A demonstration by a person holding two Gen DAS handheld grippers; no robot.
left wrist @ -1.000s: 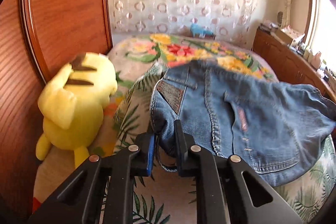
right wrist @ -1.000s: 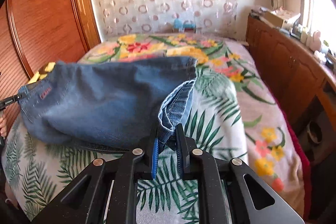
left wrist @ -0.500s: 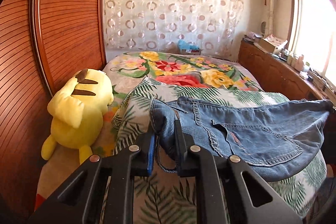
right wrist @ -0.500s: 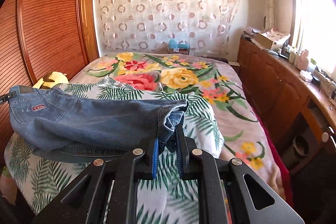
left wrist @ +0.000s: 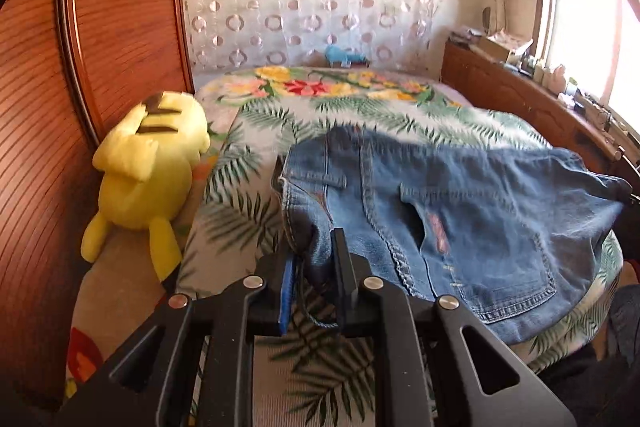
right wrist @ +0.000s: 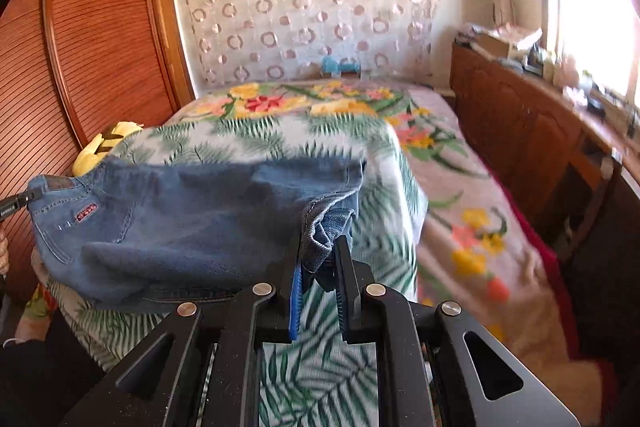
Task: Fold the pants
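Observation:
Blue denim pants (left wrist: 460, 219) hang stretched between my two grippers over the palm-leaf blanket (left wrist: 256, 163) on the bed. My left gripper (left wrist: 314, 247) is shut on the waistband corner at the pants' left end. My right gripper (right wrist: 320, 251) is shut on the bunched opposite end of the pants (right wrist: 192, 223). The back pocket and a small red label (right wrist: 86, 213) face up. The left gripper's tip (right wrist: 16, 205) shows at the far left of the right wrist view.
A yellow plush toy (left wrist: 148, 167) lies against the wooden wardrobe (left wrist: 112, 39) at the bed's left side. A wooden cabinet (right wrist: 532, 131) with clutter runs along the right under the window. A small blue toy (left wrist: 344, 55) sits at the bed's far end by the curtain.
Both grippers have tipped down and lowered the pants toward the blanket; the denim now sags lower and spreads wider than half a second ago. Both grips have held.

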